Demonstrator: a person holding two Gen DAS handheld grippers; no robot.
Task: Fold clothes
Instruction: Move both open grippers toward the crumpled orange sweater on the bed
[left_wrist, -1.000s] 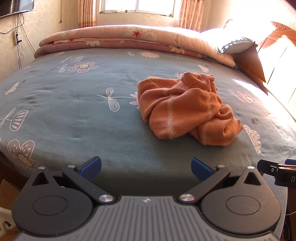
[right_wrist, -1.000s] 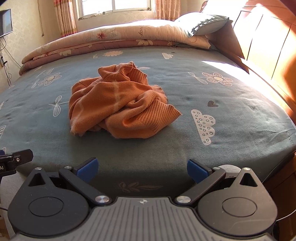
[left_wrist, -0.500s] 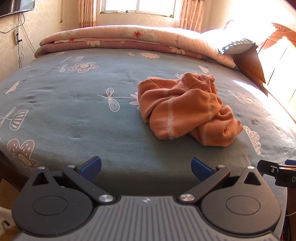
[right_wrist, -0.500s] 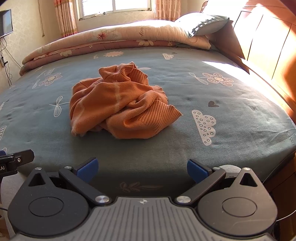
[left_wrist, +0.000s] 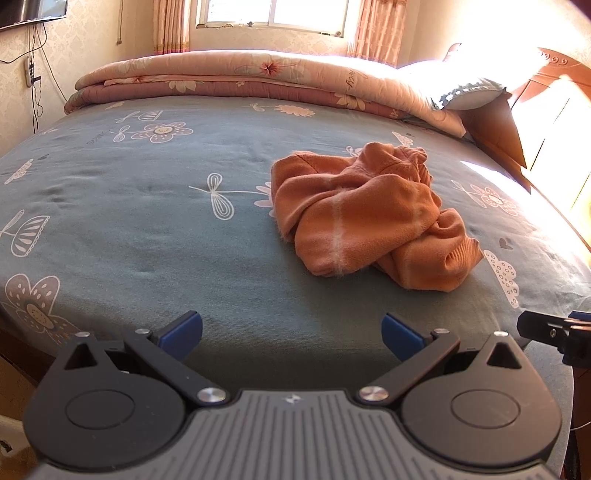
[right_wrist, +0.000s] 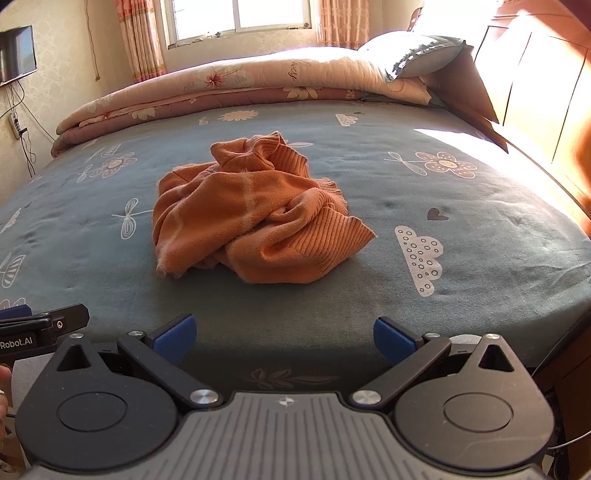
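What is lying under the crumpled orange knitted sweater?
The crumpled orange knitted sweater lies on the grey-blue flower-printed bed sheet. The patch of sheet under it is covered.

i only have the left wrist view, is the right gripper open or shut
observer: open. The right gripper has its blue pads wide apart, nothing between them
operator: can it see a loose edge on the sweater
observer: yes, the orange sweater has a flat ribbed hem pointing toward the cloud print
operator: is it touching the sweater
observer: no, bare sheet lies between that gripper and the sweater
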